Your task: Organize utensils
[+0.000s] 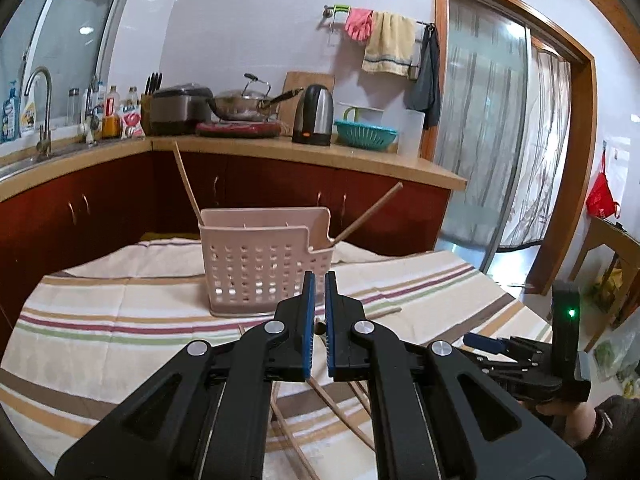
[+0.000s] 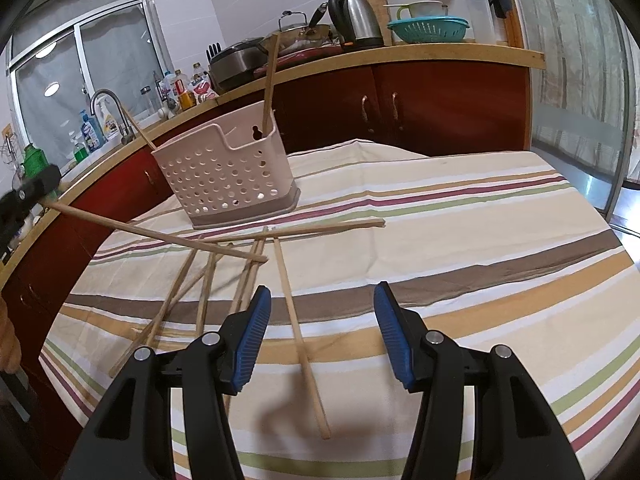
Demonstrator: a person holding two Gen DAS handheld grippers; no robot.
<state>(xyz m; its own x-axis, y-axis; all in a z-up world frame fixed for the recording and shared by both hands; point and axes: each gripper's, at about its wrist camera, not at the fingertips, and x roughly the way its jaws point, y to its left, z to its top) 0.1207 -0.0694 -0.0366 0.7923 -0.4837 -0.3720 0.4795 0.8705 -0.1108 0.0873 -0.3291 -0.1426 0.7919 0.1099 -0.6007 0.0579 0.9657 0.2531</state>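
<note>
A pink perforated utensil basket (image 1: 260, 258) (image 2: 228, 172) stands on the striped tablecloth with two wooden chopsticks leaning in it, one at each end (image 1: 186, 180) (image 1: 370, 212). My left gripper (image 1: 319, 280) is shut on a wooden chopstick (image 2: 156, 234), seen end-on between its pads (image 1: 319, 327); the right wrist view shows it held above the table, left of the basket. Several loose chopsticks (image 2: 302, 336) lie scattered on the cloth. My right gripper (image 2: 322, 300) is open and empty, just above the chopstick pile.
The table (image 2: 480, 240) is covered by a striped cloth. Behind it runs a red-fronted kitchen counter (image 1: 304, 148) with a sink, bottles, pots, a kettle (image 1: 314, 114) and a teal colander. A glass door is on the right.
</note>
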